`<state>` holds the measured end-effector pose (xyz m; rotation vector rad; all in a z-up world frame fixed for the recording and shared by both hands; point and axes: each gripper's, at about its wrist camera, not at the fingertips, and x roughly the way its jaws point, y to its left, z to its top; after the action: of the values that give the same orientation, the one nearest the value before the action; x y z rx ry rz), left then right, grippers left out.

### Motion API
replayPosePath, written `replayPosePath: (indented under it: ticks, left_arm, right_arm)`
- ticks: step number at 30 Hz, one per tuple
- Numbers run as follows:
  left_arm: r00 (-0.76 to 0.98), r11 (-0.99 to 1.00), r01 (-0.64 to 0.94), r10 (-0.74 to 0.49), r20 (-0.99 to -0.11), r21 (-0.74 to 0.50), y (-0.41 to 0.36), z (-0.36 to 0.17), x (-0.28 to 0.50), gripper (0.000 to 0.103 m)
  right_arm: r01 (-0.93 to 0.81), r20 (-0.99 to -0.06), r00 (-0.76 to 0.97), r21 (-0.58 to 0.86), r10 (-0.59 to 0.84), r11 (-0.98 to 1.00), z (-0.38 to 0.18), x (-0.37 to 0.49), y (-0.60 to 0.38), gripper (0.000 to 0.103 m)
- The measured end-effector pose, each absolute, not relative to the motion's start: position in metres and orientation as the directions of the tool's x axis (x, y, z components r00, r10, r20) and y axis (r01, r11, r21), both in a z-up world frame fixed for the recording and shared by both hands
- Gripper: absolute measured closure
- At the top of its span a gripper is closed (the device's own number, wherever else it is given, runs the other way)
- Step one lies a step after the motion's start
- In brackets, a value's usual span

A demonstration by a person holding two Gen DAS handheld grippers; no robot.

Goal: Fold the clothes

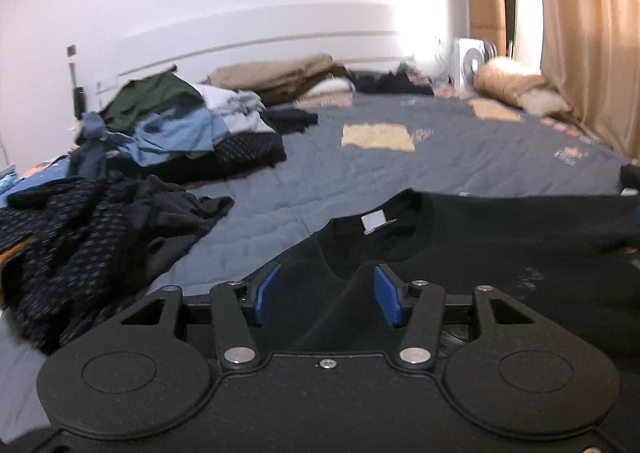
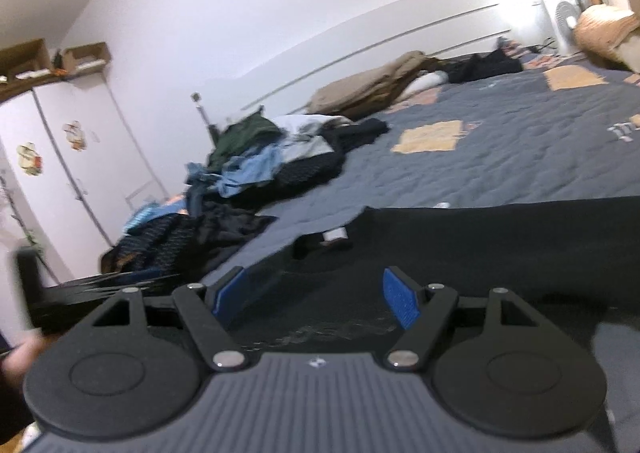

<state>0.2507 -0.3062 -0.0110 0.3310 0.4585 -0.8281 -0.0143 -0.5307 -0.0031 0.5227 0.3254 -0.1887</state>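
Between the unclenched blue pads of the left gripper (image 1: 327, 295) rises a ridge of the black T-shirt (image 1: 500, 237), ungripped; the right gripper (image 2: 314, 299) gapes above the shirt, risking a lopsided fold.

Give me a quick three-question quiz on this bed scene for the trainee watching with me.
1. True or false: the black T-shirt lies spread on the grey quilt with its white neck label showing.
2. Multiple choice: where is the unfolded clothes pile in the left wrist view? A) left of the shirt, further up the bed B) on the floor C) by the curtain
3. Fill in: black fabric sits between the blue pads of the left tool, but the pads do not ____ it.

Key: 1 true; 2 A; 3 press on.
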Motion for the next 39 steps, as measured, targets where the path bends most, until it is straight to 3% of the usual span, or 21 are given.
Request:
replayPosePath:
  ticks: [7,14,21,28,30,31,35,39]
  left_arm:
    - [0.540,0.587,0.799,-0.604,-0.586,0.131,-0.347,-0.048,0.305,0.052]
    - [0.393,0.491,0.870,-0.631,-0.668,0.048,-0.376,-0.070,0.350,0.052]
    - [0.310,0.422,0.905,-0.558,-0.770,0.059,-0.405,-0.097,0.364,0.051]
    - [0.344,0.441,0.894,-0.555,-0.758,0.083,-0.411,-0.113,0.368,0.047]
    - [0.353,0.431,0.897,-0.554,-0.754,0.103,-0.415,-0.115,0.365,0.056]
    - [0.353,0.421,0.900,-0.552,-0.755,0.112,-0.418,-0.116,0.363,0.067]
    - [0.364,0.399,0.905,-0.548,-0.753,0.147,-0.423,-0.115,0.360,0.091]
    - [0.413,0.439,0.884,-0.567,-0.712,0.162,-0.416,-0.108,0.367,0.095]
  right_arm:
    - [0.207,-0.354,0.935,0.508,-0.016,0.836,-0.009,-0.004,-0.536,0.029]
    - [0.187,-0.368,0.930,0.492,0.008,0.850,-0.011,-0.003,-0.529,0.029]
    - [0.176,-0.383,0.923,0.487,0.029,0.855,-0.015,0.001,-0.524,0.029]
    - [0.175,-0.387,0.921,0.489,0.033,0.855,-0.016,0.002,-0.523,0.029]
    - [0.176,-0.383,0.923,0.493,0.031,0.852,-0.016,0.001,-0.524,0.029]
    - [0.176,-0.383,0.923,0.494,0.031,0.851,-0.015,0.001,-0.525,0.029]
    - [0.183,-0.392,0.920,0.499,0.032,0.847,-0.018,0.002,-0.526,0.029]
    - [0.184,-0.394,0.919,0.497,0.031,0.848,-0.018,0.002,-0.525,0.029]
